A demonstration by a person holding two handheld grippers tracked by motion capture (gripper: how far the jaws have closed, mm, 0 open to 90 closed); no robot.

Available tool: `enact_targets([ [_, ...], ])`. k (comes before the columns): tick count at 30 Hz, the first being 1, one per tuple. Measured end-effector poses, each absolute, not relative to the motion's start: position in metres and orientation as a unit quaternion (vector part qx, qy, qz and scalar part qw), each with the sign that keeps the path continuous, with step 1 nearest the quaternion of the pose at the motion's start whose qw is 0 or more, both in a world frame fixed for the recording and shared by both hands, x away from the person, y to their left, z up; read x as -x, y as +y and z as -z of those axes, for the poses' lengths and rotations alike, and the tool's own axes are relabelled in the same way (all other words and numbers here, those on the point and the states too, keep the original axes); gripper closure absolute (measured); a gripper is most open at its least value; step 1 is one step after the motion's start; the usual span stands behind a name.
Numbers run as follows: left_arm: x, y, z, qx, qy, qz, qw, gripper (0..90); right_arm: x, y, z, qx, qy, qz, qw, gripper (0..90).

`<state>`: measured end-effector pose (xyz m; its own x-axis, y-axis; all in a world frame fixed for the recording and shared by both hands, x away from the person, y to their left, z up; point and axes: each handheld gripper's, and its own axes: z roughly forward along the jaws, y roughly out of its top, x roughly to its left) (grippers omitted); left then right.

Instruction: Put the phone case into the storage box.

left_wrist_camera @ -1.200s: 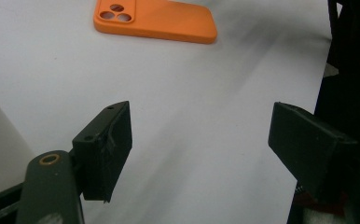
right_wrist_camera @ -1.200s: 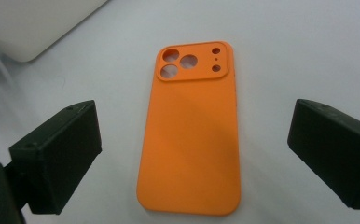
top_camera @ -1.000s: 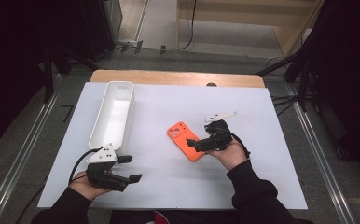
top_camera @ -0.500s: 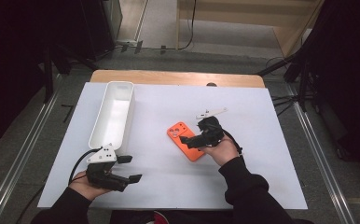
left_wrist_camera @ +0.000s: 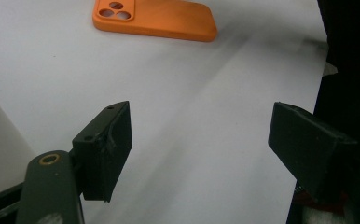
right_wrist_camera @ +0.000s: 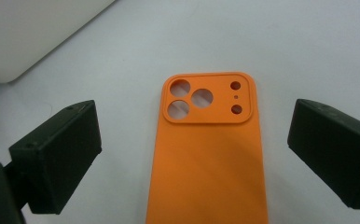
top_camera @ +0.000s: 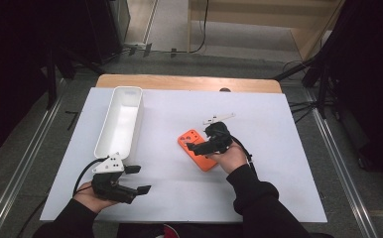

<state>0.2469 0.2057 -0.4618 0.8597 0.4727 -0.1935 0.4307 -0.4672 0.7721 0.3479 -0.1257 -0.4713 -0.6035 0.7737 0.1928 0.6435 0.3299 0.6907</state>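
Orange phone case [right_wrist_camera: 206, 154] lies flat, camera cutouts up, on the white mat [top_camera: 279, 188] right of the white bin [top_camera: 120, 121]. Right gripper [right_wrist_camera: 192, 154] hovers over it — jaws spread wide, 1 on each long side, pads apparently not touching yet. Left gripper [left_wrist_camera: 199, 149] rests near the bin's near end, jaws also spread, nothing between them.

Judgement: this is the approach to a pinch. Keep the case centred between the pads, come down level until the pads bracket both long edges, then close gently — soft, thin walls may bow or slip if squeezed off-centre.
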Motion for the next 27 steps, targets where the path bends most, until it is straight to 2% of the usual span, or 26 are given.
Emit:
enact_targets([
  [27, -0.247, 0.205, 0.462, -0.857, 0.263, -0.022, 0.442, 21.8, -0.351, -0.122, 0.484, -0.431, 0.841, -0.321, 0.066, 1.9],
])
